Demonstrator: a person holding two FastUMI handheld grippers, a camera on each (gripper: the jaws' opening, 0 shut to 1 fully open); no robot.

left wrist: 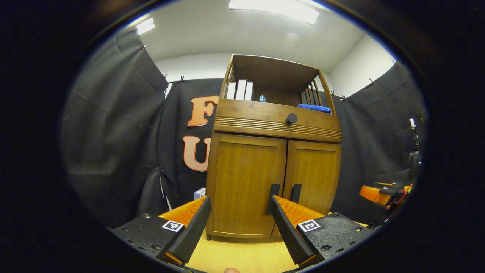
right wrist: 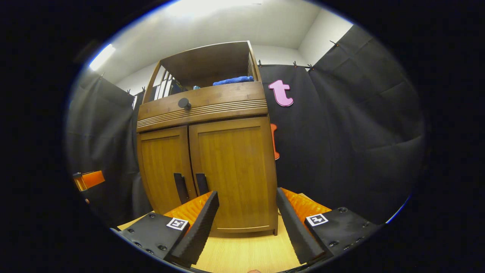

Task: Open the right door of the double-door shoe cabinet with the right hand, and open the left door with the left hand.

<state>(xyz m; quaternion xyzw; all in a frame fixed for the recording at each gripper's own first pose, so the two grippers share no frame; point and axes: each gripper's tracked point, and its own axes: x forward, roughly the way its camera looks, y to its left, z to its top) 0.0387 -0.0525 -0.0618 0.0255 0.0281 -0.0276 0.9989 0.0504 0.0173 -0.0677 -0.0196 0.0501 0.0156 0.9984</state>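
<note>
cabinet: the wooden shoe cabinet [left wrist: 274, 151] stands on the pale wood floor [left wrist: 242, 258] in front of the black cloth wall.
doors: the left door [left wrist: 246, 182] and the right door [right wrist: 235, 170] are both shut.
handles: two dark handles [left wrist: 284, 193] sit side by side low down where the doors meet.
drawer: a round dark knob [left wrist: 291, 118] sits on the drawer above the doors.
shelf: a blue cloth [left wrist: 314, 108] and white books [left wrist: 239, 90] lie on the open shelf on top.
left gripper [left wrist: 238, 220]: fingers spread wide, holding nothing, in front of the left door, not touching.
right gripper [right wrist: 246, 216]: fingers spread wide, holding nothing, in front of the right door, not touching.
</note>
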